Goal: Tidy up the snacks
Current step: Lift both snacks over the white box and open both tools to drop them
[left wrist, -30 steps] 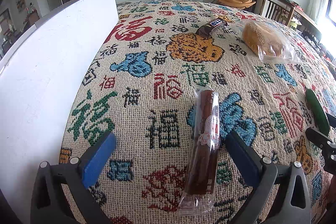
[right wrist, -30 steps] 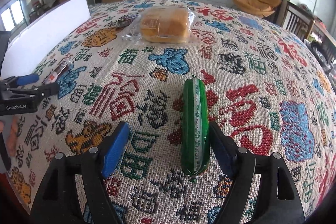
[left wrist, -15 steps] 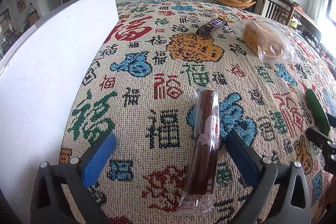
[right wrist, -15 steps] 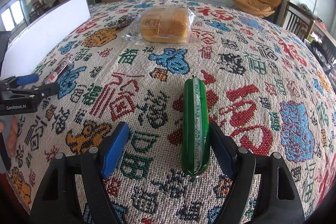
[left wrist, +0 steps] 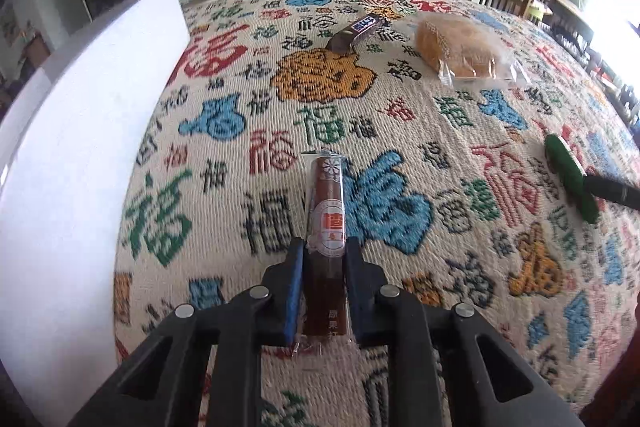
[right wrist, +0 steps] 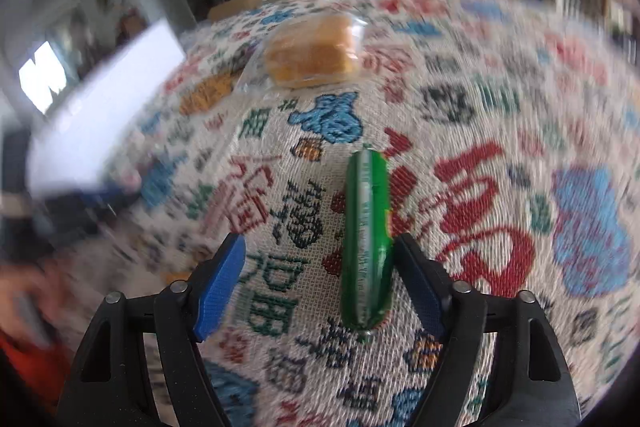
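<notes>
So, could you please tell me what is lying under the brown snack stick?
Under the brown snack stick is the patterned tablecloth. The left gripper, shut on it, hides the cloth beneath its near end.

Left hand-held gripper (left wrist: 323, 259) clamped around brown wrapped snack stick (left wrist: 327, 223) (lengthwise between the pads) over patterned tablecloth (left wrist: 440, 155).

Right wrist view smeared by motion blur: white board (right wrist: 108, 115), bagged bread (right wrist: 312, 55) and left margin lack detail, where an orange-red shape (cut by the edge) cannot be identified. Left wrist view: brown snack stick (left wrist: 326, 227) near end hidden between pads (left wrist: 295, 291); green sausage (left wrist: 570, 177) partly covered by a dark finger; wrapper print unreadable
</notes>
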The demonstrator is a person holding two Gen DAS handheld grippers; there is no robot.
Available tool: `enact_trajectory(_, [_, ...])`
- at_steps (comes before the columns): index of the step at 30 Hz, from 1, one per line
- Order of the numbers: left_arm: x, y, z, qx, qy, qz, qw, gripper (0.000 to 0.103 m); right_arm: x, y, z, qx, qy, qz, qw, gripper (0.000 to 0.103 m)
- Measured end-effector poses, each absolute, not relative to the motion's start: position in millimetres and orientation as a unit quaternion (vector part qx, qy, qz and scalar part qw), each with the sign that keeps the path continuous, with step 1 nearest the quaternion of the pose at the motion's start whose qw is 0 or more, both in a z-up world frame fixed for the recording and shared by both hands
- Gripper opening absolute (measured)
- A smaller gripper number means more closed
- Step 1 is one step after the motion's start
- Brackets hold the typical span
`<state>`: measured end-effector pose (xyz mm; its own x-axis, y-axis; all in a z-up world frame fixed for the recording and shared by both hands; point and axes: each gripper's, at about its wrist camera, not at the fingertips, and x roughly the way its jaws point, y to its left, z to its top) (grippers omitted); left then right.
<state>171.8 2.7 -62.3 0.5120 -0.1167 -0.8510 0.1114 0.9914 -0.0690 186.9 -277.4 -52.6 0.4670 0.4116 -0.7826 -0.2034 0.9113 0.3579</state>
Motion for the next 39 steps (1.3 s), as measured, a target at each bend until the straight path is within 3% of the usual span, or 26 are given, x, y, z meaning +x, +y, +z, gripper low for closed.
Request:
enact_trajectory(3, [153.7, 18.6, -62.4, -0.087, 0.488, -0.101, 0.863, 0.019, 200.2, -313.6, -36.6, 0.203, 0.506, 0.130, 0.828, 0.079])
enact_trajectory(8, [119.1, 28.5, -46.2, -0.129, 0.463, -0.133, 0.867, 0.018, 216.7, -273.1, -37.8, 0.080, 0.573, 0.113, 0.808, 0.077])
enact_trajectory(9, [111.3, 31.1, -39.7, -0.137, 0.455, -0.141, 0.868, 0.018, 218.7, -262.9, -42.6, 0.063, 0.581, 0.110, 0.804, 0.073])
enact_trajectory(10, [102.2, 34.8, -31.2, -0.144, 0.446, -0.150, 0.870, 0.018, 220.0, -254.9, -46.9, 0.049, 0.585, 0.103, 0.803, 0.045])
enact_trajectory(11, [96.5, 38.4, -24.3, -0.150, 0.440, -0.156, 0.872, 0.018, 221.6, -250.1, -51.3, 0.031, 0.589, 0.083, 0.803, 0.027])
enact_trajectory(12, [89.6, 43.1, -16.5, -0.156, 0.433, -0.161, 0.873, 0.018, 220.6, -247.5, -51.3, 0.024, 0.582, 0.075, 0.809, 0.024])
enact_trajectory(16, [65.5, 75.5, 20.1, -0.201, 0.402, -0.165, 0.878, 0.018, 215.2, -243.4, -39.5, 0.073, 0.575, 0.087, 0.810, 0.023])
enact_trajectory(19, [54.4, 113.4, 50.6, -0.239, 0.371, -0.150, 0.885, 0.018, 201.7, -216.4, 1.5, 0.113, 0.543, 0.154, 0.817, 0.023])
enact_trajectory(26, [35.9, 226.8, 103.2, -0.245, 0.306, -0.004, 0.920, 0.019, 170.9, -49.1, 118.8, 0.123, 0.458, 0.360, 0.803, 0.024])
enact_trajectory(28, [35.4, 258.2, 93.5, -0.241, 0.314, 0.070, 0.916, 0.027, 162.0, -0.4, 128.9, 0.123, 0.453, 0.402, 0.786, 0.024])
enact_trajectory(30, [34.9, 282.5, 77.2, -0.241, 0.339, 0.132, 0.900, 0.075, 154.5, 44.2, 126.2, 0.118, 0.461, 0.430, 0.767, 0.027])
enact_trajectory(31, [31.5, 290.8, 70.4, -0.248, 0.343, 0.147, 0.894, 0.080, 153.4, 54.0, 122.4, 0.110, 0.461, 0.428, 0.770, 0.037])
enact_trajectory(32, [24.7, 297.5, 65.5, -0.256, 0.340, 0.157, 0.891, 0.080, 147.1, 61.1, 117.7, 0.094, 0.456, 0.416, 0.781, 0.054])
enact_trajectory(33, [15.9, 301.0, 62.3, -0.263, 0.333, 0.165, 0.891, 0.081, 143.3, 61.3, 113.8, 0.082, 0.447, 0.406, 0.793, 0.060])
enact_trajectory(39, [8.9, 264.0, 60.2, -0.233, 0.306, 0.145, 0.911, 0.086, 139.4, -12.6, 59.1, -0.010, 0.397, 0.291, 0.871, 0.066])
